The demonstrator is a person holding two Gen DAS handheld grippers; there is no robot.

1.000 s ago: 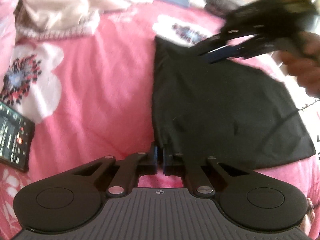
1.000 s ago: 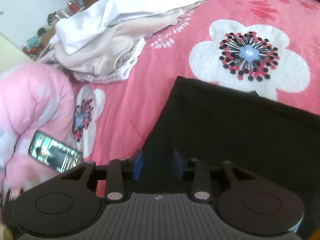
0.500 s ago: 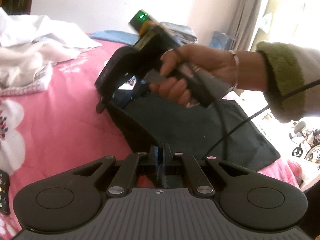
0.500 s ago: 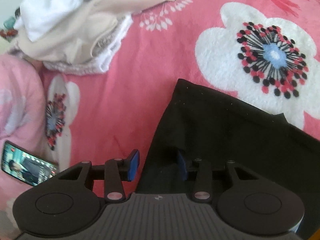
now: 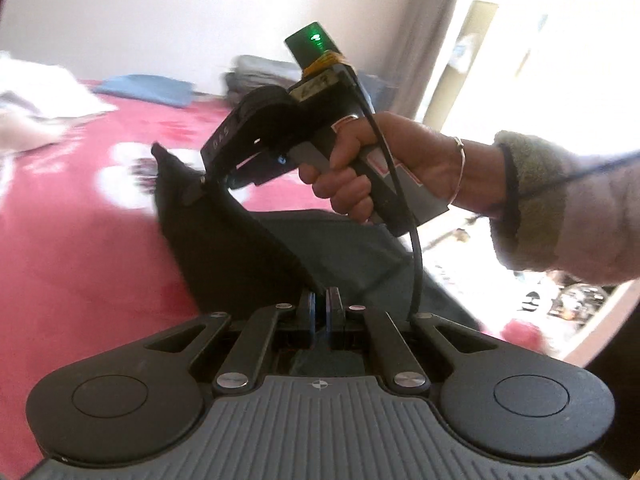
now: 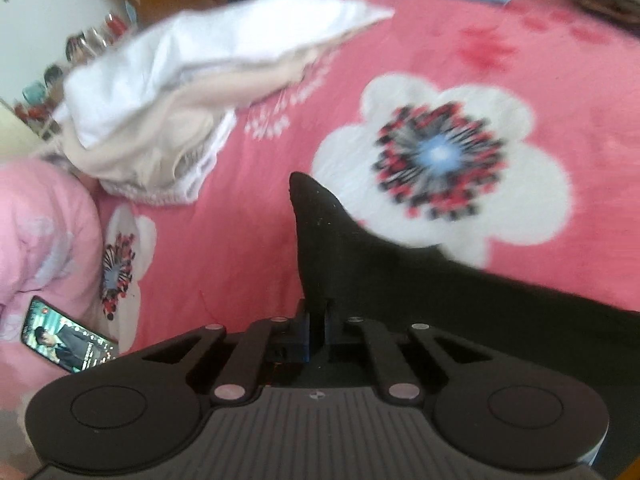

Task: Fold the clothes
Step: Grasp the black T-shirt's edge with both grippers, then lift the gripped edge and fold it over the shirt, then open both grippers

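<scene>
1. The pink floral bedspread (image 6: pixel 248 248) fills most of what I see from the right wrist; its big white flower (image 6: pixel 440 160) lies just beyond the dark cloth.
2. The black garment (image 6: pixel 400 280) is the piece I am folding. It lies on the bedspread with one corner pulled up into a peak, and in the left wrist view (image 5: pixel 224 248) its near edge is lifted off the bed too.
3. A heap of white and cream clothes (image 6: pixel 172 104) sits well apart, up and to the left.
4. My right gripper (image 6: pixel 318 320) has its jaws clenched on the raised corner of the black garment; the cloth runs straight into the narrow gap.
5. From the left wrist I see that same right gripper (image 5: pixel 196 192) pinching the cloth, held by a hand (image 5: pixel 384 168) in a fuzzy green sleeve (image 5: pixel 532 200).
6. My left gripper (image 5: pixel 320 312) is clamped on the garment's near edge, jaws almost together.
7. A phone (image 6: pixel 68 336) with a lit screen lies at the left, on the bed.
</scene>
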